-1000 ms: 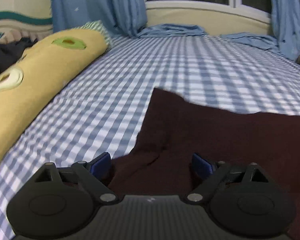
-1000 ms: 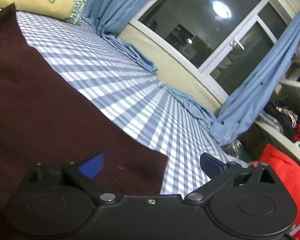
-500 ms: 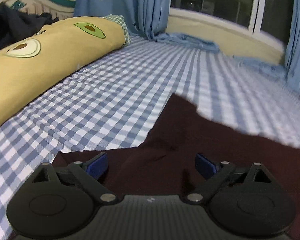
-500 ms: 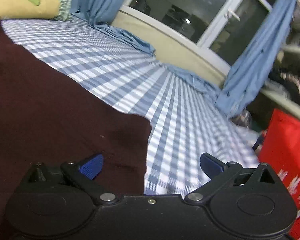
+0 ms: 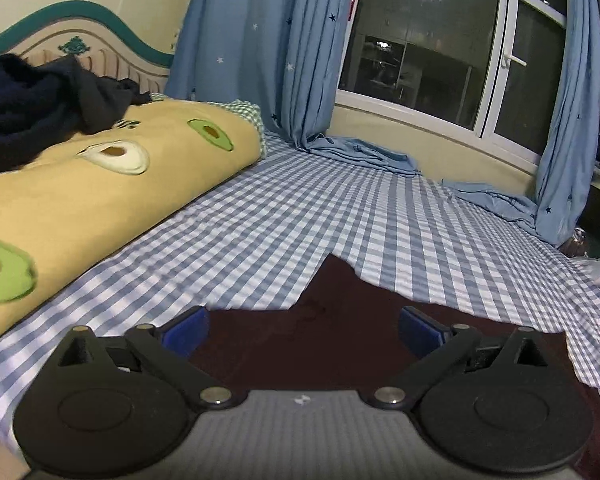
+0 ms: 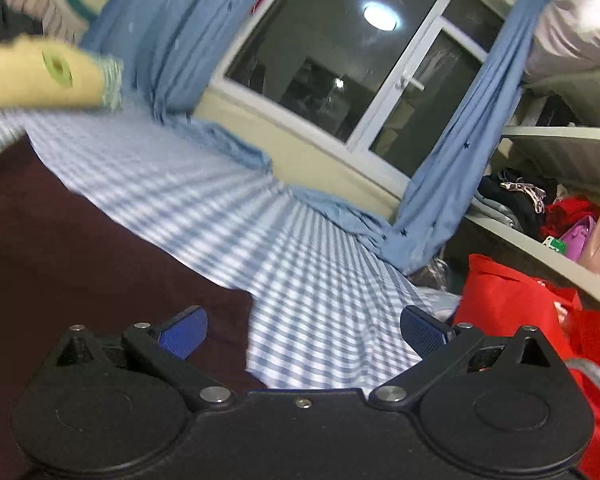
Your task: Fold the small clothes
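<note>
A dark maroon garment (image 5: 340,344) lies flat on the blue-and-white checked bed sheet (image 5: 300,232), with one corner pointing toward the window. My left gripper (image 5: 303,330) hovers above its near edge, jaws still opening wide, nothing pressed between the blue pads (image 5: 184,330). In the right wrist view the same garment (image 6: 80,264) fills the left side, its right corner ending near the middle. My right gripper (image 6: 303,330) stands open over that corner and the bare sheet (image 6: 324,300), holding nothing.
A yellow avocado-print quilt (image 5: 80,200) with dark clothes (image 5: 40,108) on it lies at the left by the headboard. Blue curtains (image 5: 260,60) and a window back the bed. A red bag (image 6: 520,308) and cluttered shelves stand right of the bed.
Both grippers rose and pulled back from the garment, which now lies lower and smaller in view. The left jaws spread wider. The right view swung and is blurred.
</note>
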`<state>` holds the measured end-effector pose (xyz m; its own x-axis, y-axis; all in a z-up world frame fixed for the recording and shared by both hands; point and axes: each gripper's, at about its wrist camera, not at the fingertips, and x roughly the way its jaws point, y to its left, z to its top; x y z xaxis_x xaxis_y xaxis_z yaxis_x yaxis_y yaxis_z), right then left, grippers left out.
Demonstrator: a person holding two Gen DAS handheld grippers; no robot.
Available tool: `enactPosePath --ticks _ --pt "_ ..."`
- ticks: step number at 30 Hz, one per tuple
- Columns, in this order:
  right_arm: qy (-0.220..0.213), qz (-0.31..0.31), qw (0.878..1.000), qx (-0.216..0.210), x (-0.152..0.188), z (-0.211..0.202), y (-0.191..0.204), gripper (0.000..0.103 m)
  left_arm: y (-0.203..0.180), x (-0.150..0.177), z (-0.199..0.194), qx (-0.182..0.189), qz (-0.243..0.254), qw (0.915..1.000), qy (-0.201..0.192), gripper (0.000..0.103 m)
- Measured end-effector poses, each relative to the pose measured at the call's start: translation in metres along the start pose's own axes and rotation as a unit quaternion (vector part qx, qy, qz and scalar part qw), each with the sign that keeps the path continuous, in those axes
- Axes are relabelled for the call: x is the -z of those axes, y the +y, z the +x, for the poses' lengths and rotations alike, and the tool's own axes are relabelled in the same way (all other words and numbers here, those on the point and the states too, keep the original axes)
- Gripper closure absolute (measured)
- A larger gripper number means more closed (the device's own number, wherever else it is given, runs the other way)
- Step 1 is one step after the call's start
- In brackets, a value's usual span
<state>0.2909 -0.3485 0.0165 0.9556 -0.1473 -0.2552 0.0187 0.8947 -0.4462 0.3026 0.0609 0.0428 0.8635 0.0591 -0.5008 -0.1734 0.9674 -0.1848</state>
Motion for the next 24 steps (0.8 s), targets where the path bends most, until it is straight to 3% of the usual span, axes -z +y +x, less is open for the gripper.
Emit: enactPosePath --ticks 4,9,16,24 --pt "-0.097 0.079 0.991 -0.048 0.010 -0.065 0.010 0.000 0.021 0.031 -0.035 -0.003 -0.012 0.9999 -0.002 0.001" --pt "-0.129 0.092 0.985 -0.068 0.024 -0.117 0.050 0.000 0.045 0.069 -0.063 -0.003 -0.019 0.9998 0.001 0.001" --pt "-0.058 0.111 0.988 -0.090 0.032 -0.113 0.098 0.000 0.059 0.110 -0.068 0.008 -0.034 0.9990 0.029 0.001" --pt "-0.015 0.111 0.991 -0.076 0.022 -0.066 0.122 0.000 0.062 0.120 -0.050 0.015 -0.063 0.9968 0.047 0.001"
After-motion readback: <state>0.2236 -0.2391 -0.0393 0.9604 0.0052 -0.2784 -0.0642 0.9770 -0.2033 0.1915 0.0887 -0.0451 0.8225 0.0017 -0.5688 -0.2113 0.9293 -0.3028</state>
